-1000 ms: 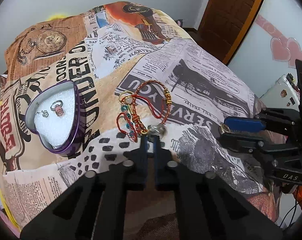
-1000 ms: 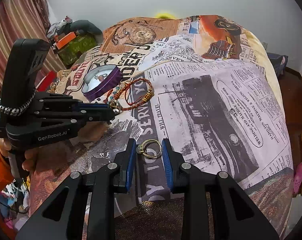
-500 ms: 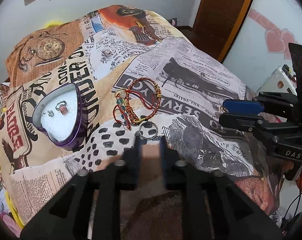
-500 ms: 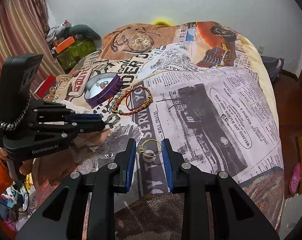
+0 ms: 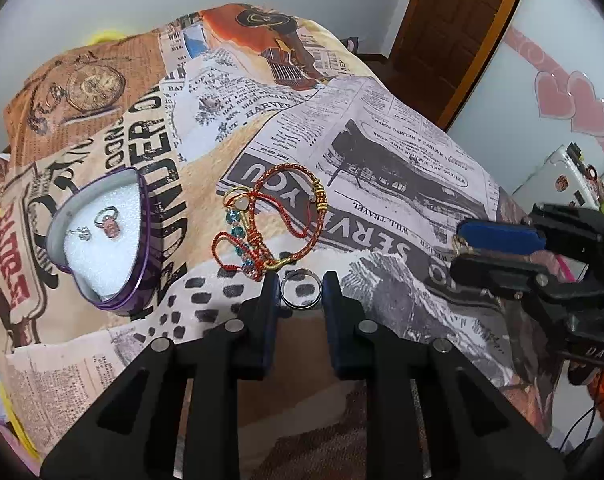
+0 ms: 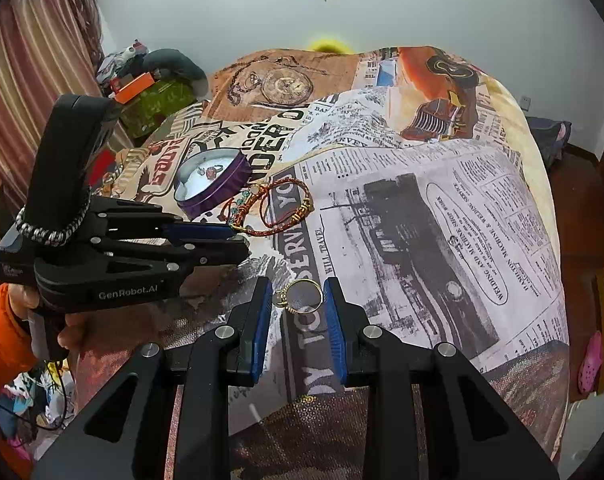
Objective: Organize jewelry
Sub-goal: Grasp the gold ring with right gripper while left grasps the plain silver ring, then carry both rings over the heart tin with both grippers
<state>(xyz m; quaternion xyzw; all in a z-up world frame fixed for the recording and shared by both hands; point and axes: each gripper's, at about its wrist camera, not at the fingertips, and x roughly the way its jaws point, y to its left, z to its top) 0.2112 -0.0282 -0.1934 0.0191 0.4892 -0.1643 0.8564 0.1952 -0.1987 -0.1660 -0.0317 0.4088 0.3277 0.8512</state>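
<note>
A purple heart-shaped tin with white foam holds two small rings; it also shows in the right wrist view. A tangle of red and gold bracelets lies to its right. My left gripper is open, with a silver ring lying on the cloth between its fingertips. My right gripper is shut on a gold ring and holds it above the cloth. The left gripper sits to its left, near the bracelets.
A newspaper-print cloth covers the surface. A wooden door stands at the back right. Boxes and clutter lie beside a striped curtain on the far left.
My left gripper opened and let go of the silver ring, which now lies on the cloth between its fingers. The right gripper lifted slightly, still holding the gold ring.
</note>
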